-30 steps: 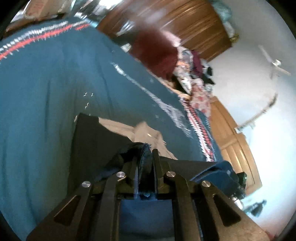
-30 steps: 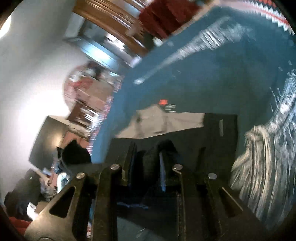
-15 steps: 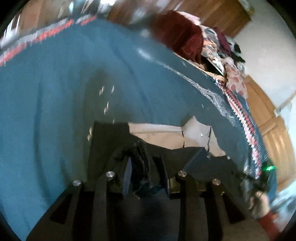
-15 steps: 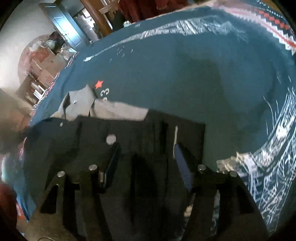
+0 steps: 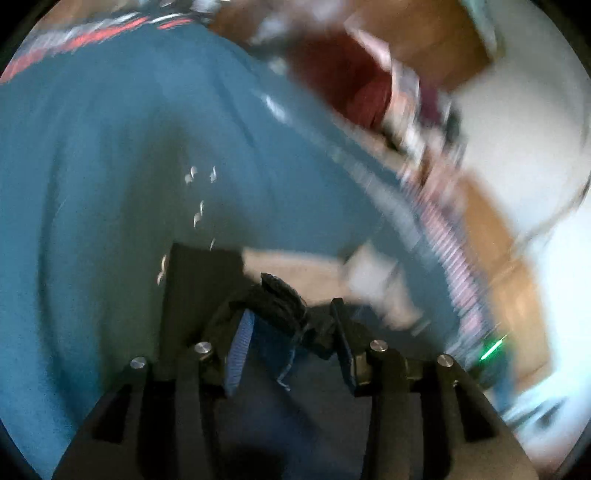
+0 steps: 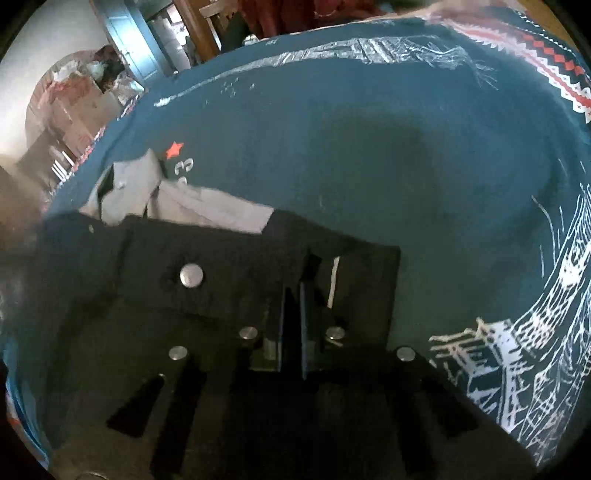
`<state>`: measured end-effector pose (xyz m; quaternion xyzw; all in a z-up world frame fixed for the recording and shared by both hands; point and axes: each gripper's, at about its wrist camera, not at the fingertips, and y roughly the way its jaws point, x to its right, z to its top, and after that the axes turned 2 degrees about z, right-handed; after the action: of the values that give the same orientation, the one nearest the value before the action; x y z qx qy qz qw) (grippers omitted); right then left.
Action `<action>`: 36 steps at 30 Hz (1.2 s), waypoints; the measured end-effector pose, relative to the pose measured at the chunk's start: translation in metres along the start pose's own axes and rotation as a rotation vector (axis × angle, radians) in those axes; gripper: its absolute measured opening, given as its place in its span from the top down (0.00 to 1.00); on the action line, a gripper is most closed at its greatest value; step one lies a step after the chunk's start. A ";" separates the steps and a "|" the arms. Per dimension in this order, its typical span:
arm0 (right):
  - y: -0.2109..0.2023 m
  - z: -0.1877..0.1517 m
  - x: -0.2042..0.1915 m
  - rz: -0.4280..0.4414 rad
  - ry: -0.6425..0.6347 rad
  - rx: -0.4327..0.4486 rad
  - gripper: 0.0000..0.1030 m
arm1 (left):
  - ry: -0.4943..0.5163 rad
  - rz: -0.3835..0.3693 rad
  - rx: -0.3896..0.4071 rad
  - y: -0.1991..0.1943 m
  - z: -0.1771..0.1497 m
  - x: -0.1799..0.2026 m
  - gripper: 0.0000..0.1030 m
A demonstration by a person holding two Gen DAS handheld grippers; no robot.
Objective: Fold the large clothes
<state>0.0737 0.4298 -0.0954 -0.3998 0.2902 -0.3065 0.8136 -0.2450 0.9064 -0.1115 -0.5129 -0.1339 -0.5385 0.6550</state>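
Since the earlier frames, the left gripper (image 5: 291, 328) has been opened: its fingers are now spread, and a bunched dark edge of the trousers (image 5: 280, 299) is seen loose between them. By the right gripper (image 6: 293, 295), almost pressed together, a fold of the trousers (image 6: 229, 280) is pinched. The trousers are laid flat on a teal blanket (image 6: 369, 155), over a grey garment (image 6: 207, 210).

Beyond the teal bedspread (image 5: 110, 155), the wardrobe (image 5: 424, 33) and clothes pile (image 5: 347, 85) are smeared by motion blur in the left wrist view, while the dark garment (image 6: 221, 295) upon it is cut off by the right wrist view's lower edge.
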 end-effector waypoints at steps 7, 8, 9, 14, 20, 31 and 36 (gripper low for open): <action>0.005 0.002 -0.002 -0.011 0.001 0.001 0.95 | 0.104 0.273 0.162 -0.045 0.006 0.003 0.39; 0.002 0.002 -0.004 -0.020 -0.002 0.004 0.94 | 0.166 0.282 0.119 -0.042 0.001 0.013 0.39; 0.001 0.003 -0.005 -0.031 -0.007 0.007 0.92 | 0.270 0.288 0.041 -0.035 -0.013 0.029 0.39; -0.037 -0.006 -0.020 -0.090 -0.033 0.081 0.73 | 0.411 0.460 -0.207 -0.016 -0.088 0.025 0.38; -0.077 -0.060 -0.039 -0.107 -0.034 0.066 0.62 | 0.144 0.439 -0.070 -0.100 -0.112 -0.046 0.41; -0.126 -0.157 -0.093 -0.029 0.020 0.085 0.30 | -0.108 0.171 0.004 -0.147 -0.199 -0.026 0.35; -0.121 -0.159 -0.112 0.003 0.021 0.070 0.29 | -0.171 0.103 0.126 -0.119 -0.196 -0.030 0.33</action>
<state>-0.1449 0.3773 -0.0514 -0.3677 0.2883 -0.3195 0.8244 -0.4308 0.7763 -0.1557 -0.5209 -0.1964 -0.4491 0.6989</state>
